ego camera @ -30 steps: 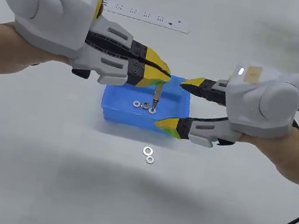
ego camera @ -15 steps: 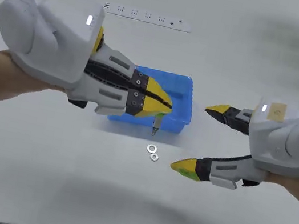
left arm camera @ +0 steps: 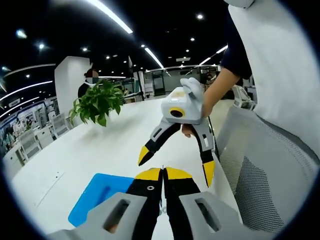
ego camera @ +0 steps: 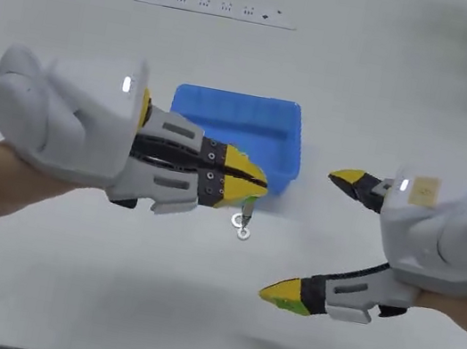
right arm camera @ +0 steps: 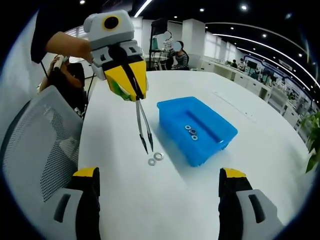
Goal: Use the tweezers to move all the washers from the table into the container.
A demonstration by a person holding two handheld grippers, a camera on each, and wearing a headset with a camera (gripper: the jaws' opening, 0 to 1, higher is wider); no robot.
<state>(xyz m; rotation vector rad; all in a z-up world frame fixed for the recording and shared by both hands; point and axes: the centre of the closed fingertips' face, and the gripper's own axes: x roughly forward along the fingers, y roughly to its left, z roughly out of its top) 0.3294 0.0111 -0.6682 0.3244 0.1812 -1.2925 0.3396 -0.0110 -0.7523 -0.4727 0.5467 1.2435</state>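
Right gripper view gave the clearest account. The left tongs (right arm camera: 127, 80) were clamped shut on the tweezers (right arm camera: 142, 125), whose two thin legs hung down with their tips just above the counter (right arm camera: 150, 210), right beside two loose washers (right arm camera: 155, 159). Holding the tweezers steeply, tips down, looked meant to let them pinch a flat washer by its edge.

The pair lay close together just on the near side of the blue container (right arm camera: 197, 147), so only a short carry over its wall was needed. Three washers (right arm camera: 191, 131) already lay inside it. The right tongs (right arm camera: 157, 175) stood wide open and held nothing. They sat to the right of the loose washers and apart from them, probably kept back so as not to crowd the tweezers.

In the head view the body of the left tongs covered most of the tweezers, leaving the tips by the loose washers. The container's floor there was too washed out to count anything. Whether the tips touched a washer, or whether the two overlapped, I could not tell. The left gripper view met the closed jaws edge-on, and the tweezers beyond them were barely a sliver.
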